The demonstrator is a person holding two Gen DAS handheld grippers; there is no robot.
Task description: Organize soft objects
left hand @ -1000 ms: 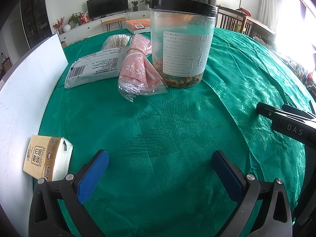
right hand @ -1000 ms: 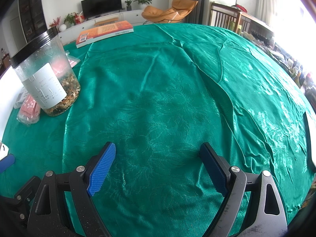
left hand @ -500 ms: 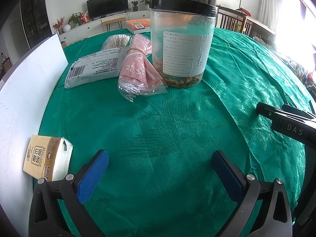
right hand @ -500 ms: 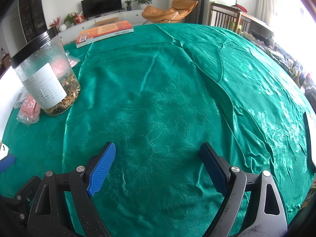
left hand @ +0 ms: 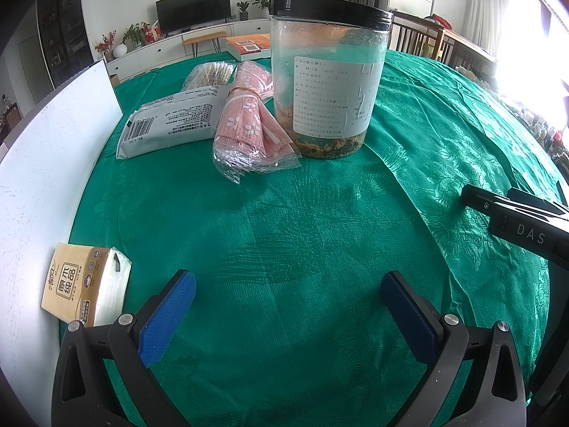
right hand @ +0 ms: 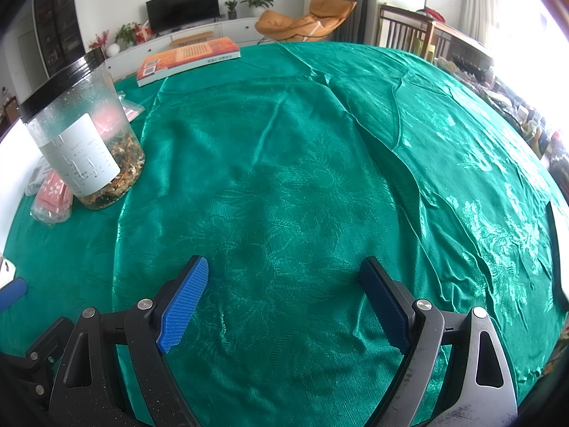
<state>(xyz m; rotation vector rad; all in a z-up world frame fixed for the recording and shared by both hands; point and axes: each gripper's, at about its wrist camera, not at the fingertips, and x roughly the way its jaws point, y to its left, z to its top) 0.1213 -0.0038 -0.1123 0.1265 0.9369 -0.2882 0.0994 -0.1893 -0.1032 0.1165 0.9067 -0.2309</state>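
Observation:
A pink pack of face masks (left hand: 249,121) in clear wrap lies on the green tablecloth, touching a grey-white soft packet (left hand: 170,124) on its left. A bag of cotton swabs (left hand: 209,74) lies behind them. A yellow tissue pack (left hand: 85,284) sits on the white board at the near left. My left gripper (left hand: 288,306) is open and empty, low over the cloth, well short of the masks. My right gripper (right hand: 284,291) is open and empty over bare cloth; the masks (right hand: 53,192) show at its far left.
A tall clear jar (left hand: 327,82) with a black lid stands right of the masks, also in the right wrist view (right hand: 81,135). A white board (left hand: 42,163) covers the table's left side. An orange book (right hand: 188,58) lies at the far edge.

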